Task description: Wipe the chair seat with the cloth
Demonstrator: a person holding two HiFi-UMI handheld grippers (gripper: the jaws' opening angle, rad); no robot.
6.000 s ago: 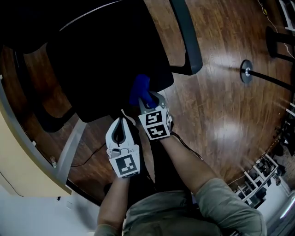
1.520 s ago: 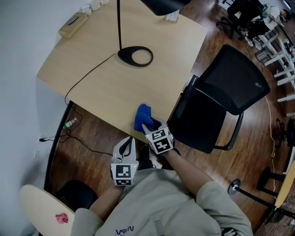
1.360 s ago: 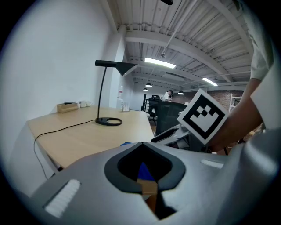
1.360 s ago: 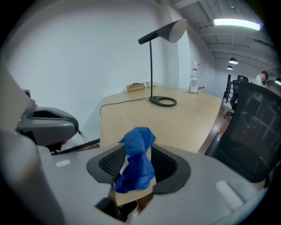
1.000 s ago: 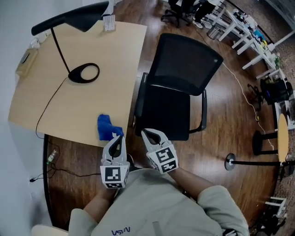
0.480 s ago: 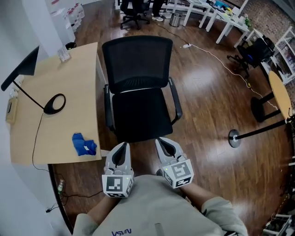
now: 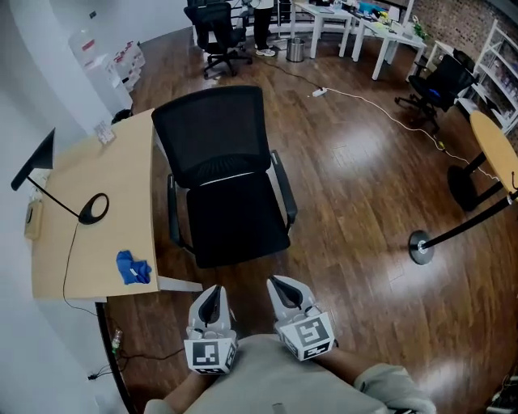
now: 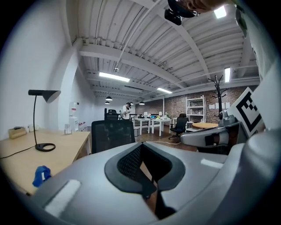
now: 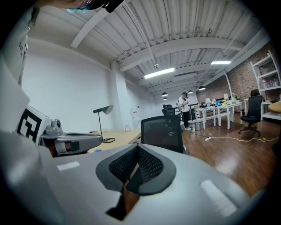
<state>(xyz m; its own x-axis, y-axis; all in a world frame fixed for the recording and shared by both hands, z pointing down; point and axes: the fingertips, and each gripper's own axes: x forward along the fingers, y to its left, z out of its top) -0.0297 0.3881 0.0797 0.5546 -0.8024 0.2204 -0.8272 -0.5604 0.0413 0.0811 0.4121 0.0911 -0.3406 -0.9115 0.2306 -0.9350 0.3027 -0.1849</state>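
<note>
The black office chair stands beside the wooden desk, its seat bare. A crumpled blue cloth lies on the desk's near corner, apart from both grippers. My left gripper and right gripper hang close to my body, short of the chair's front edge, both shut with nothing between the jaws. From the left gripper view the cloth shows low at left and the chair straight ahead. The right gripper view looks past its shut jaws at the chair back.
A black desk lamp with a ring base and its cable sit on the desk. A floor stand's round base is at the right, a round table beyond it. More chairs and white tables stand at the back.
The right gripper let go of the blue cloth on the desk corner. Both grippers drew back toward my body, and the view pulled back to take in the whole chair.
</note>
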